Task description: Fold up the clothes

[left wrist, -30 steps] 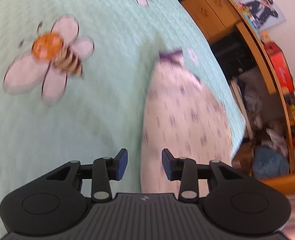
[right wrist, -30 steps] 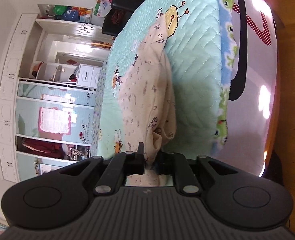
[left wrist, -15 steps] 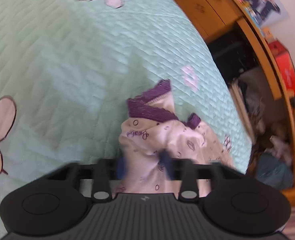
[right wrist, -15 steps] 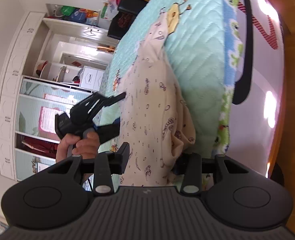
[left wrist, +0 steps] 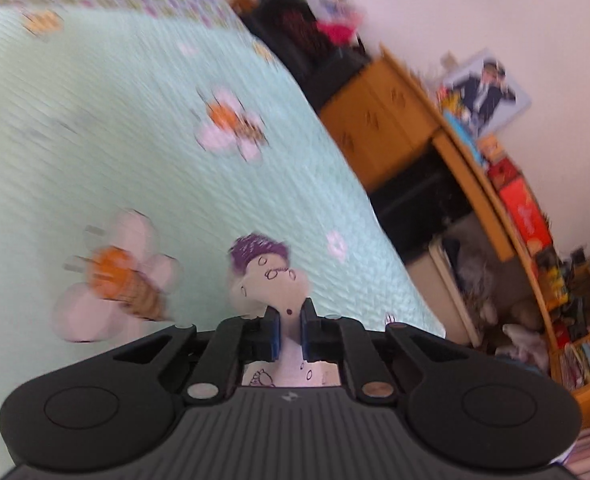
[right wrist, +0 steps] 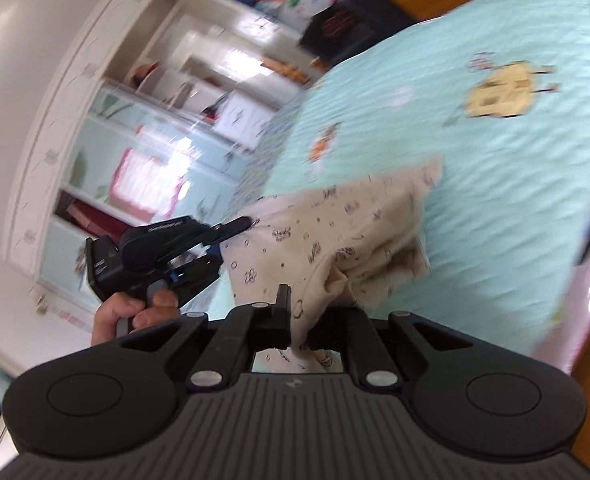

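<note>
1. Your left gripper is clenched on a corner of the cream printed garment; a nub of it with a purple trim pokes up just past the blue pads at centre-bottom of the left wrist view.
2. Your right gripper is likewise clamped on a bunched fold of the same garment, low in the middle of the right wrist view.
3. The garment hangs stretched between the two grippers above the bedspread, and its far end droops toward the quilt at centre-right of the right view (whether it touches there is hard to say through the blur).
4. My reading is that you are holding it up to spread it. Keep both grips firm and the span taut, so the loose lower part falls straight instead of bunching.
5. Before laying it down, level the two held points; the right grip has gathered layers, which may leave a crease.
6. The surface is a soft, mint-green quilted cover with bee motifs, broad enough for smoothing.
7. Around it: a wooden shelf unit crowded with books and boxes at the right of the left view, and a white wardrobe wall at upper left of the right view.
</note>
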The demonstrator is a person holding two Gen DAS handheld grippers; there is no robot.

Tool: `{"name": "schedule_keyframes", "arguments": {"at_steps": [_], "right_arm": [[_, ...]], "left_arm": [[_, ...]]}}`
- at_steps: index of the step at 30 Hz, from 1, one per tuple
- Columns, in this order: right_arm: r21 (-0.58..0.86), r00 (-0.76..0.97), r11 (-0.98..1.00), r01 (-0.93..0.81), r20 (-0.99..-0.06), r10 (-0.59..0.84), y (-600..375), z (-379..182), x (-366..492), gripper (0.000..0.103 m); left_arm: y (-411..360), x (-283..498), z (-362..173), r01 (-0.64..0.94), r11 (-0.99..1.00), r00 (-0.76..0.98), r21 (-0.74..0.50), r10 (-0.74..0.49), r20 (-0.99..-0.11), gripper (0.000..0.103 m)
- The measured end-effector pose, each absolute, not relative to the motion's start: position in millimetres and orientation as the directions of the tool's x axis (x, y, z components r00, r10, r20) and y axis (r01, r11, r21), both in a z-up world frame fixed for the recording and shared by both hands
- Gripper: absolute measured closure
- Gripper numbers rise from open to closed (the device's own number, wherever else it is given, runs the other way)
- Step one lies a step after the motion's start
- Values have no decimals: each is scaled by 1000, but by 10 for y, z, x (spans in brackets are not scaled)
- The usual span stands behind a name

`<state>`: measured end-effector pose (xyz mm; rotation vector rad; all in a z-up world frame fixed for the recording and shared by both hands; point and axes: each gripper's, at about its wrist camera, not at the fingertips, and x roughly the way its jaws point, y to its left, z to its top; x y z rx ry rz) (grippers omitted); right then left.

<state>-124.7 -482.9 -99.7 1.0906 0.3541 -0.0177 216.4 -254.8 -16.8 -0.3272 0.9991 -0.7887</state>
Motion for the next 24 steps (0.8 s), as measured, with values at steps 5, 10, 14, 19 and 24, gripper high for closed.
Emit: {"name": "schedule_keyframes", "arguments": {"at_steps": [5,10,14,19,24], "right_arm": [[888,914,456,59,-231,333,-4305,-745,-877,93],[917,815,390,82,-287,504,-3550,-1108,-594,93],[887,755,421,191,-406,514,-3101,-1496,-742,93],[866,763,438,242,-449,465,-3040,-1547,-1160,93],[856,772,445,263,-463,435,-3062,-1483,-1346,93]], "left_arm": [[-1273,1967,288,362,751,463,-553,-659,-592,99],[-99,1701,-179,183,808,483,-559,-570,-665,99],[413,1512,-919,77,810,399,-582,-560,-726,99],[373,1600,-1476,64,764,321,-642,-625,-712,99],[229,1706,-1644,38,732,271,-680,-663,-698,98]]}}
